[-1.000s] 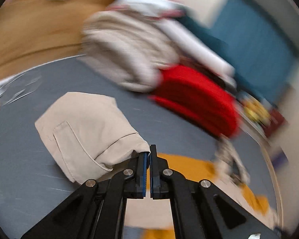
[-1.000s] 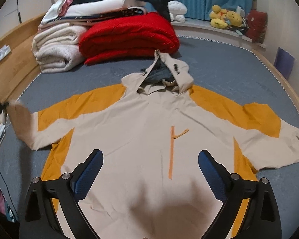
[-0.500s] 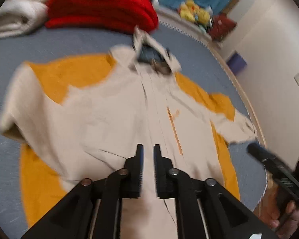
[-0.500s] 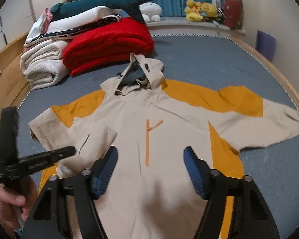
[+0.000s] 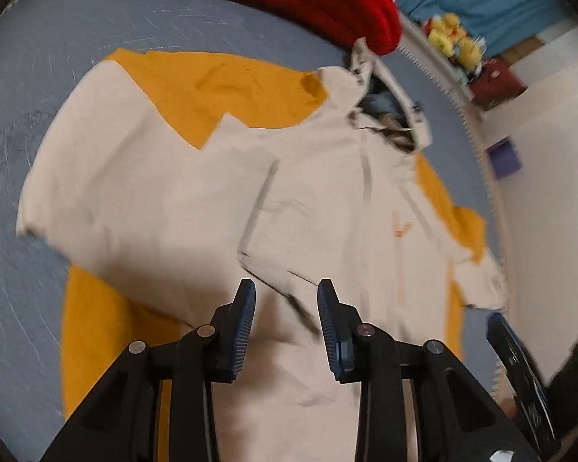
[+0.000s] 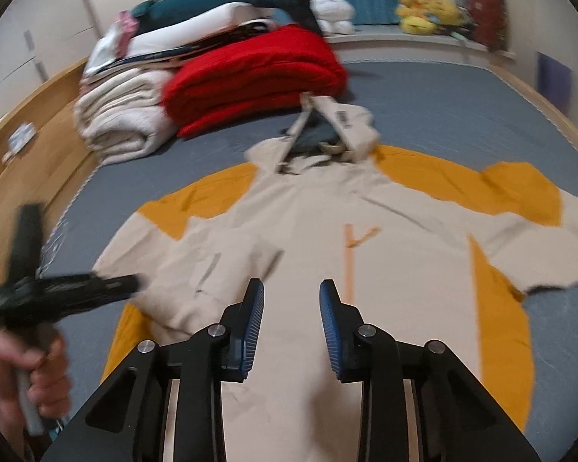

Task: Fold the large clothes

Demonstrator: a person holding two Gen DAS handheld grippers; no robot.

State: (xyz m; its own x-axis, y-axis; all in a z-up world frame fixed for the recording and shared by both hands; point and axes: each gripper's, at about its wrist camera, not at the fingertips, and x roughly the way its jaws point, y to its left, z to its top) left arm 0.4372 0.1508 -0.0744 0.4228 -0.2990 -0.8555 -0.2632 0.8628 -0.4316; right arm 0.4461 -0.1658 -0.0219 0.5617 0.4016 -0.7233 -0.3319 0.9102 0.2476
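One beige-and-orange jacket [image 6: 366,269] flat on bed [image 6: 462,107]

Soft indoor light, heavy motion blur throughout, fisheye bending and dark vignette at edges.

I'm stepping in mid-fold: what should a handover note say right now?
Left claw: jaws opening, nothing between them, over the jacket.
Right claw: jaws closing, nothing between them, over the jacket's lower front.
Jacket lies front up on the bed, hood toward the red blanket.
Done: left sleeve folded in across the chest.
Left: right sleeve is spread out; fold it in, then fold the body.
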